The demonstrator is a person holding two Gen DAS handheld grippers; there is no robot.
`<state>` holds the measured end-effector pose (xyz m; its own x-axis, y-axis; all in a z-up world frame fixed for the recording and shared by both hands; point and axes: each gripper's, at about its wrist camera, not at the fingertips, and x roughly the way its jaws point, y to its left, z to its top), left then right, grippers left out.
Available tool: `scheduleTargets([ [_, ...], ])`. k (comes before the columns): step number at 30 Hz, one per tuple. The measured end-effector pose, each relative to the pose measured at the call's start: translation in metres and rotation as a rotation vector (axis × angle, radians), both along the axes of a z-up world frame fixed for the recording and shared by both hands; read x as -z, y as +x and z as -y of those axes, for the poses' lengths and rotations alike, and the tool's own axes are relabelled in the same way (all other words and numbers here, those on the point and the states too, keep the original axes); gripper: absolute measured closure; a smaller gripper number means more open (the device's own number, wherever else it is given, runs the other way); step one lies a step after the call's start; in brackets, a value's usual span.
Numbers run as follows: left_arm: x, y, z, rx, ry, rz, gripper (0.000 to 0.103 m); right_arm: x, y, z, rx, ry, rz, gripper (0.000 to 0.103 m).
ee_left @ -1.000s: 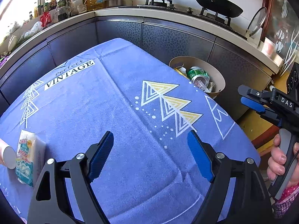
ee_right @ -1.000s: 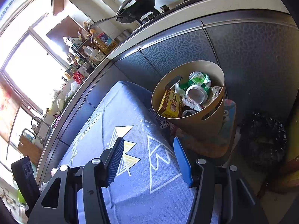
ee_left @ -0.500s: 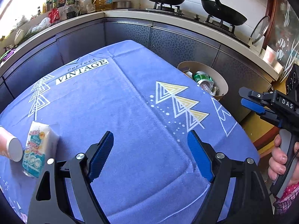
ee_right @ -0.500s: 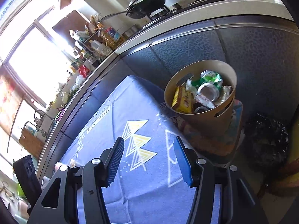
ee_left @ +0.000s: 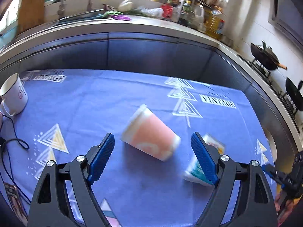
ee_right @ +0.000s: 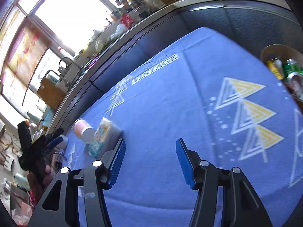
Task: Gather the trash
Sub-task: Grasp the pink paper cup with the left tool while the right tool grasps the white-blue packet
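Note:
A pink and white paper cup (ee_left: 150,135) lies on its side on the blue tablecloth (ee_left: 117,98). My left gripper (ee_left: 152,148) hovers just in front of it, its jaws opening wide with nothing pressed between them. A tissue pack (ee_left: 198,167) lies partly behind the left gripper's right finger. In the right wrist view the paper cup (ee_right: 81,129) and tissue pack (ee_right: 103,138) lie at the left, beyond my right gripper (ee_right: 149,158), which is open over bare cloth. The tan trash bin (ee_right: 284,70) holding cans and a box stands past the table's right edge.
A white mug (ee_left: 14,95) stands at the table's far left, beside a dark cable (ee_left: 11,132). Dark cabinets and a cluttered counter (ee_left: 132,24) curve behind the table. Woks (ee_left: 265,58) sit on the stove at the right. A hand holds the left gripper handle (ee_right: 36,151).
Both grippers swung left across the table. The left view now faces the paper cup and tissue pack instead of the bin; the bin slid to the right edge of the right view.

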<state>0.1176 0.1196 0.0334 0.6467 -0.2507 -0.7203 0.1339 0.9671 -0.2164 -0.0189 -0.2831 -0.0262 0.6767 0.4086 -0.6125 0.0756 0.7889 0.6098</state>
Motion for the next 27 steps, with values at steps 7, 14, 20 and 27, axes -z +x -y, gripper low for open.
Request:
scheduleTargets([
  [7,0.036,0.057,-0.019,0.128,-0.110,-0.148,0.022,0.011,0.055,-0.087,-0.196,-0.016,-0.052,0.033],
  [14,0.053,0.031,0.002,0.225,-0.186,-0.195,0.044,0.019,0.092,-0.137,-0.256,-0.113,-0.073,0.033],
  [20,0.054,0.001,0.010,0.230,-0.255,-0.191,0.071,0.009,0.095,-0.165,-0.305,-0.284,-0.015,0.021],
  [27,0.063,-0.005,0.001,0.184,-0.315,-0.225,0.090,0.026,0.089,-0.204,-0.398,-0.425,0.002,0.016],
])
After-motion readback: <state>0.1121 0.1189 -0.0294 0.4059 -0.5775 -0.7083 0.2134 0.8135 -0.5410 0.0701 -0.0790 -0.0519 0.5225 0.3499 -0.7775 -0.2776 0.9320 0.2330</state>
